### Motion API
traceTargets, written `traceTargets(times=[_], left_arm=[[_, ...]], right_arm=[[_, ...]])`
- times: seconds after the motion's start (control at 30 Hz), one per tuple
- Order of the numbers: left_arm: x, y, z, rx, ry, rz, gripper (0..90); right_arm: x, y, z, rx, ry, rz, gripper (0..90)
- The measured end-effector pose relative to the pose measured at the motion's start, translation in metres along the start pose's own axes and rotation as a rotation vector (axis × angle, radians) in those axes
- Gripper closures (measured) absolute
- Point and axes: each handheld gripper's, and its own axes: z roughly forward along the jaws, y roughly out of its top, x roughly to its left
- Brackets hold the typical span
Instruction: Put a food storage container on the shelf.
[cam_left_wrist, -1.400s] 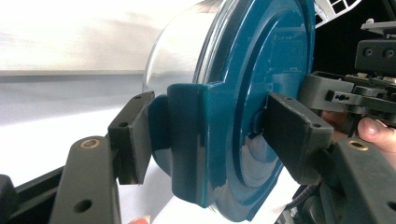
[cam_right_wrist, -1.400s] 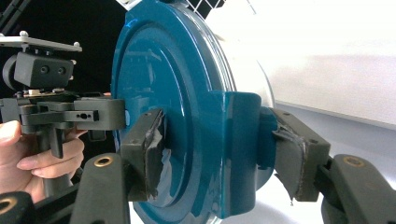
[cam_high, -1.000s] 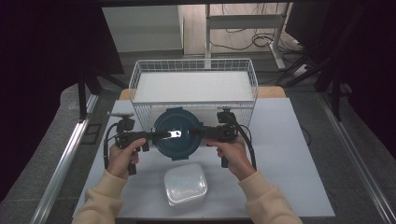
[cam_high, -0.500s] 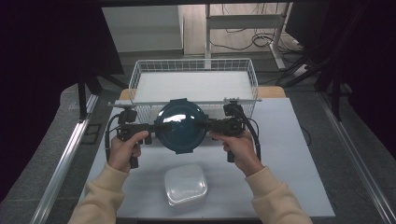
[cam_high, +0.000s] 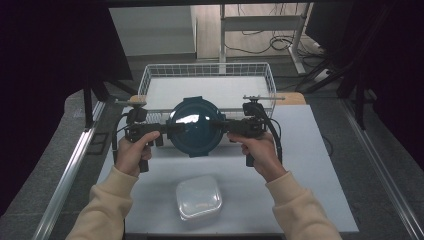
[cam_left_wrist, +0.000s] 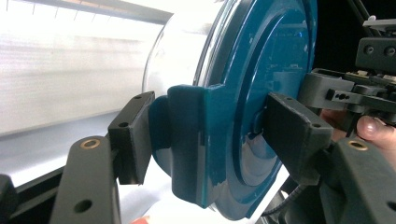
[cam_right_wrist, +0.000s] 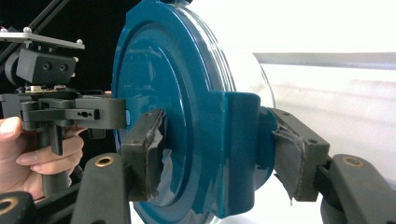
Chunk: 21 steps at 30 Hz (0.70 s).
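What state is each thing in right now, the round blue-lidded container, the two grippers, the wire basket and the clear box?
Round blue-lidded container: lid on, held off the table, tipped on its side.
Left gripper: shut on the lid's side tab.
Right gripper: shut on the opposite tab.
Wire basket: upright, nothing visible inside.
Clear box: lid on, resting on the table.

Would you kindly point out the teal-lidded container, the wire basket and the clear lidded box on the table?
teal-lidded container (cam_high: 195, 131), high view, middle of its lid.
wire basket (cam_high: 207, 68), high view, far rim.
clear lidded box (cam_high: 199, 196), high view, centre of its lid.
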Motion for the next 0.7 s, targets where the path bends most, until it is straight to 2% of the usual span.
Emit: traceTargets(times=[0.4, 0.7], left_arm=[[-0.010, 0.023, -0.002, 0.006, 0.000, 0.012, 36.3], [-0.016, 0.045, 0.002, 0.022, 0.008, 0.025, 36.3]], right_arm=[[0.004, 0.020, -0.007, -0.010, 0.002, -0.007, 40.0], [-0.002, 0.035, -0.010, -0.028, 0.009, 0.005, 40.1]])
